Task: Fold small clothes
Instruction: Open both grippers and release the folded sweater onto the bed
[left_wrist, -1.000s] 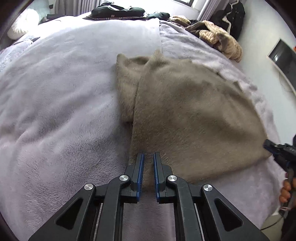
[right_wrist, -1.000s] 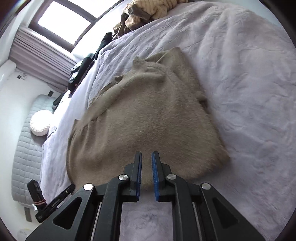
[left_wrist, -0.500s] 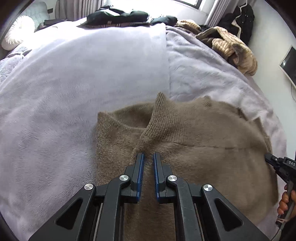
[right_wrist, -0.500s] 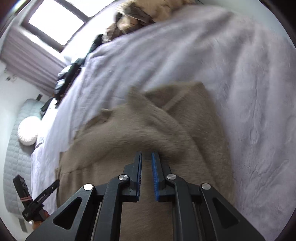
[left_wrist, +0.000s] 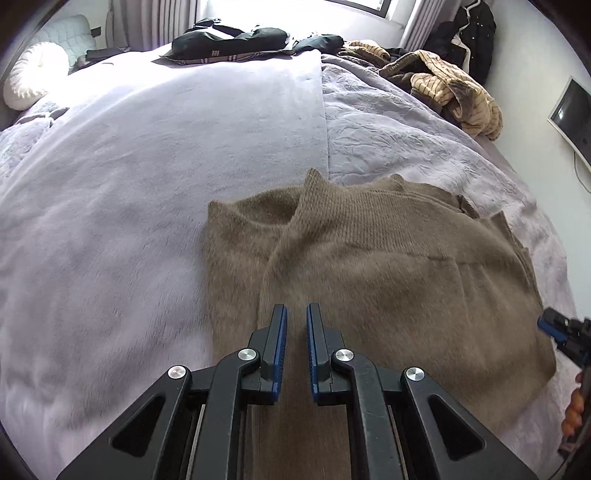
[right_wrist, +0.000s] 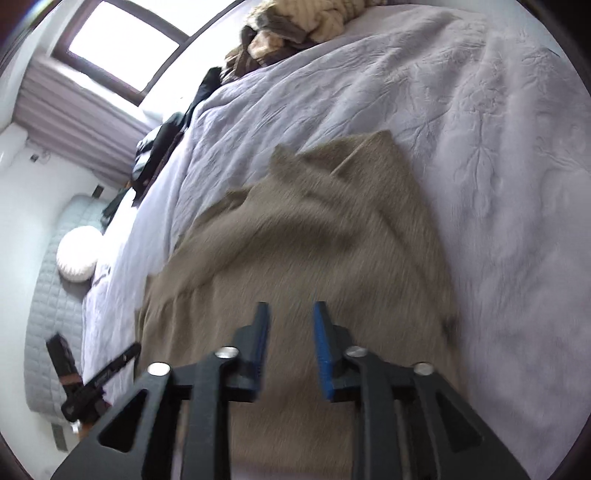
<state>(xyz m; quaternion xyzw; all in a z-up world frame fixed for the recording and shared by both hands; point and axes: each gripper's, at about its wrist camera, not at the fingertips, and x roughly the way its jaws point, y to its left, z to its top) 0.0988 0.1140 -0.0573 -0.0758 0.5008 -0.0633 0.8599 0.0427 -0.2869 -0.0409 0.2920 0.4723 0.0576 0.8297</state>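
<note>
Fuzzy taupe knit sweater (left_wrist: 388, 280) lies folded on the lilac plush bedspread (left_wrist: 129, 184); left gripper (left_wrist: 294, 325) nearly closed above it, empty; right gripper (right_wrist: 291, 332) opening, holding nothing.

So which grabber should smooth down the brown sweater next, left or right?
Probably the right gripper. Its jaws are opening over the brown sweater with no cloth pinched between them, so it looks free to press. The left gripper is shut on the sweater's fabric, holding the fold.
</note>
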